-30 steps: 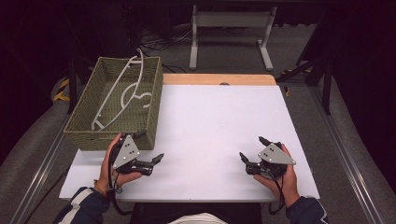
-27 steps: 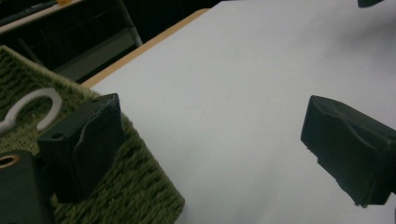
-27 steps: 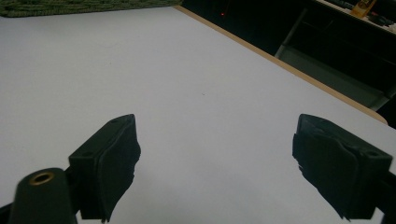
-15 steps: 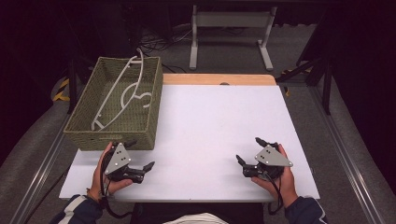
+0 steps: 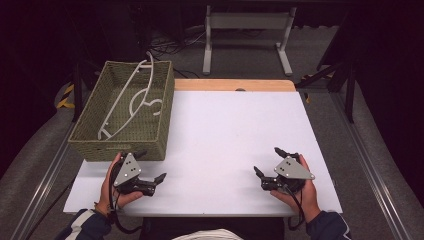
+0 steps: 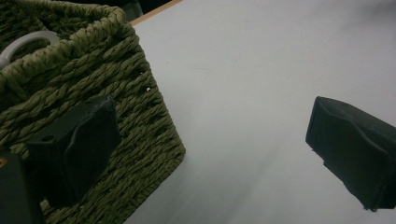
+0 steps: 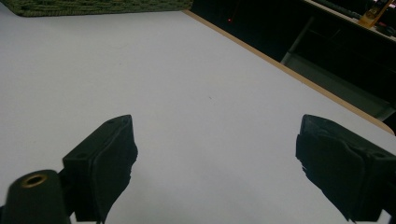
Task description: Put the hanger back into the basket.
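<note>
An olive woven basket (image 5: 150, 135) stands on the left of the white table (image 5: 230, 125), with white plastic hangers (image 5: 131, 97) lying in it. My left gripper (image 5: 151, 165) rests just in front of the basket's near right corner, open, nothing between its jaws. In the left gripper view the left gripper (image 6: 210, 154) has its left jaw before the basket's wall (image 6: 93, 74), and a hanger's hook (image 6: 23, 44) peeks over the rim. My right gripper (image 5: 267, 161) sits near the table's front right, open and empty, over bare white surface in the right gripper view, right gripper (image 7: 219, 163).
A wooden strip (image 5: 235, 85) edges the table's far side. Beyond it stand a grey metal frame (image 5: 245, 22) and floor cables (image 5: 170, 47). Rails (image 5: 45, 175) run along the floor on both sides. The basket's edge (image 7: 93, 7) shows far off in the right gripper view.
My left gripper has drawn back toward the table's near edge and slightly left, away from the basket's front. The right gripper has barely shifted. Both stay open.
</note>
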`<state>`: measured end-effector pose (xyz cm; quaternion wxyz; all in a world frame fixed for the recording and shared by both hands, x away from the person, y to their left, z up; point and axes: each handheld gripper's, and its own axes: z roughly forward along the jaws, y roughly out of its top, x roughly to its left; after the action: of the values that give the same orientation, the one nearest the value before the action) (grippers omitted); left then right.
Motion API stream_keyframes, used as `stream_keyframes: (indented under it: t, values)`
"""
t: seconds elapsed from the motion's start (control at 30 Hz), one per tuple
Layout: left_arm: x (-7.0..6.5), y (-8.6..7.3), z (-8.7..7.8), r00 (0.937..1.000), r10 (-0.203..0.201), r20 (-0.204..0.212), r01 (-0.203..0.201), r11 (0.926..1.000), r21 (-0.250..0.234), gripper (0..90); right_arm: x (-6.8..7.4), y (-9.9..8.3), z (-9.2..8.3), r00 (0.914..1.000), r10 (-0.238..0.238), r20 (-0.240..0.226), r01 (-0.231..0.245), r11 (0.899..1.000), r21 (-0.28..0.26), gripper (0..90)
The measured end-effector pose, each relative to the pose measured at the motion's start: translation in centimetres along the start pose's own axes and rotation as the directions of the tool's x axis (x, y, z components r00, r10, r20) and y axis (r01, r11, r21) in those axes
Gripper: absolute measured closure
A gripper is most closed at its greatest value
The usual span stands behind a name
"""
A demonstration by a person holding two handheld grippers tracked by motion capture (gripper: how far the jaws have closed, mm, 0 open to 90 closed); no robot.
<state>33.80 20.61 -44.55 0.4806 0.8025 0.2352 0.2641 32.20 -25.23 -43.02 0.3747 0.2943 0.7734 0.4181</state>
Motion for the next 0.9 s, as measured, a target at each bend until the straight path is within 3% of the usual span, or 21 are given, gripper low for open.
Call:
stream_keyframes:
  t: [0.9]
  values:
    - [0.27, -0.06, 0.43, 0.9997, -0.021, 0.011, 0.021, 0.9998, 0.006, 3.9, 0.01, -0.14, 0.28, 0.9999, -0.015, -0.003, 0.015, 1.000, 0.019, 12.5]
